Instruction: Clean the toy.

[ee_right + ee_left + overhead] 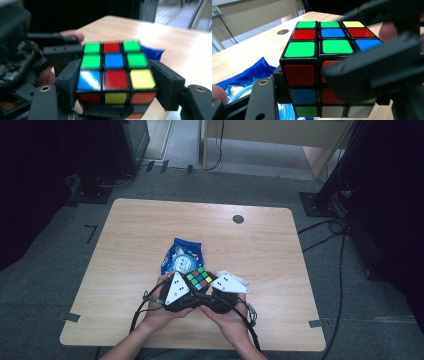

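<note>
The puzzle cube (199,278) sits above the worktop (125,250), just in front of the blue snack bag (181,256). The left claw (186,287) and the right claw (117,82) are both closed on the cube, each pressing opposite sides of it
</note>
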### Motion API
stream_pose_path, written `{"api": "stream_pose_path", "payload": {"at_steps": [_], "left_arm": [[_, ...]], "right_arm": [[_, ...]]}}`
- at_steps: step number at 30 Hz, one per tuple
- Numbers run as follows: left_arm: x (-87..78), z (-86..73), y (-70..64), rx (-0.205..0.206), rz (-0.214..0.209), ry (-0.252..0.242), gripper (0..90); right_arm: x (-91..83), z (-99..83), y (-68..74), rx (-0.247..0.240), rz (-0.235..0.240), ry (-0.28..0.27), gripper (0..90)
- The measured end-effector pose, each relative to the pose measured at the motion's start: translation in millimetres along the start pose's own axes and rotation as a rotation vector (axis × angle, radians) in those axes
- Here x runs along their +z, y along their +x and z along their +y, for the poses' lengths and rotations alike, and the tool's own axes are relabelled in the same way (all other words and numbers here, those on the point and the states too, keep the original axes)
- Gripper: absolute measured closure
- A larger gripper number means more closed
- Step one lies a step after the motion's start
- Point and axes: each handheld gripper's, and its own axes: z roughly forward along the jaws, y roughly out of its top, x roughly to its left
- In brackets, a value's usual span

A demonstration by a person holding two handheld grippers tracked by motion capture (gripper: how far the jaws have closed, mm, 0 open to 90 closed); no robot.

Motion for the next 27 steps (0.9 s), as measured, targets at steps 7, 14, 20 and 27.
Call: {"api": "stream_pose_path", "payload": {"at_steps": [7, 14, 20, 27], "left_arm": [[3.5, -2.7, 0.2, -0.002, -0.02, 0.004, 33.4], [4.6, -4.5, -0.9, -0.004, -0.03, -0.005, 33.2], [-0.2, -3.7, 4.4, -0.021, -0.039, -0.026, 34.2], [-4.6, -7.0, 25.2, -0.093, -0.003, -0.016, 34.2]], "right_arm": [[-2.8, 0.1, -6.0, 0.129, 0.021, 0.014, 34.5], [-8.6, 1.2, -14.4, 0.237, 0.051, -0.029, 34.4], [-8.7, 2.5, -19.6, 0.214, 0.106, -0.036, 29.6], [-33.5, 10.2, -50.7, 0.117, 0.011, -0.102, 26.5]]}}
